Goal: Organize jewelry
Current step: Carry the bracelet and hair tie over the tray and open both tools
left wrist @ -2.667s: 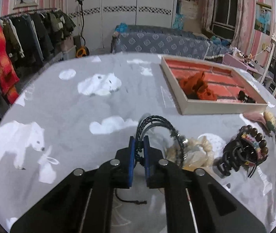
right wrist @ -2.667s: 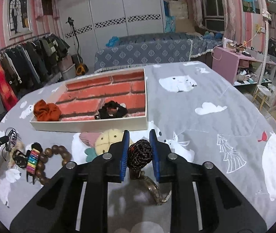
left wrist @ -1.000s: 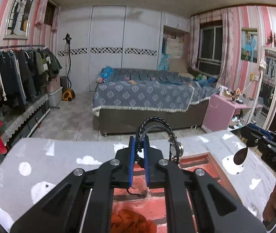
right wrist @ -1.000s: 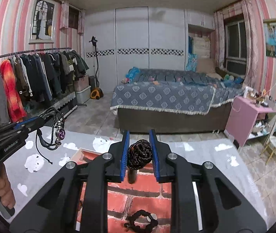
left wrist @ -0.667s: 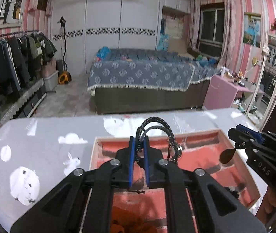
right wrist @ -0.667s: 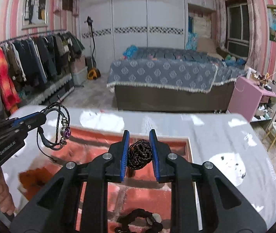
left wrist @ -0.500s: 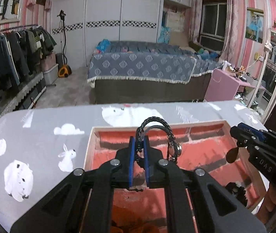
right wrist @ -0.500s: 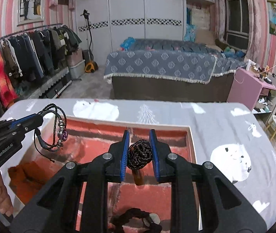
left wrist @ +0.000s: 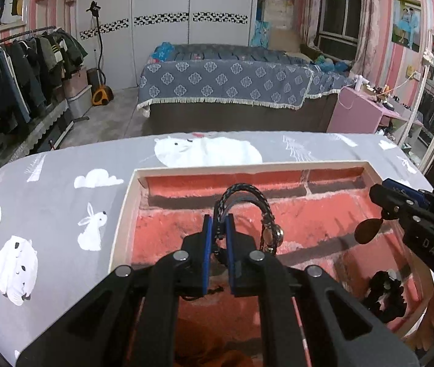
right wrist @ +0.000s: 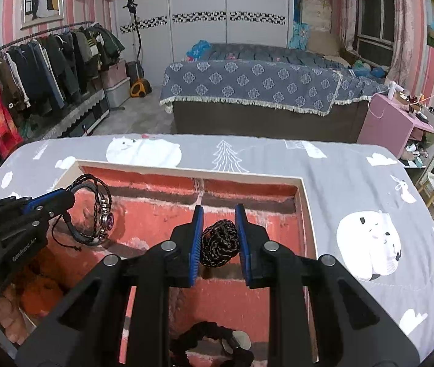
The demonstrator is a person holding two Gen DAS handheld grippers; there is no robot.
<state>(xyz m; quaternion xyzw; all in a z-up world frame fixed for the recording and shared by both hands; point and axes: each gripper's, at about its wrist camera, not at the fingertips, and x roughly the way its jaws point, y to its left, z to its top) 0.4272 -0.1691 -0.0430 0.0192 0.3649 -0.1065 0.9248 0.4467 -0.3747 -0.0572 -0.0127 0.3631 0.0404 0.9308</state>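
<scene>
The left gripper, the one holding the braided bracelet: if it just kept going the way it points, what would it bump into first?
Probably the tray's brick-patterned floor. The left gripper tilts down over it, bracelet leading, so the bracelet would likely touch first. Depth is hard to judge.

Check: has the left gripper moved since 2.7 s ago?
Yes. The left gripper, shut on the braided bracelet, went from the tablecloth beside the tray to above its brick-print floor.

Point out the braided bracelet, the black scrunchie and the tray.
braided bracelet (left wrist: 243, 190), left wrist view, on the top of its arch above the closed fingers.
black scrunchie (left wrist: 383, 298), left wrist view, on its ruffled middle, lying in the tray.
tray (right wrist: 186, 172), right wrist view, on its cream far rim.
</scene>
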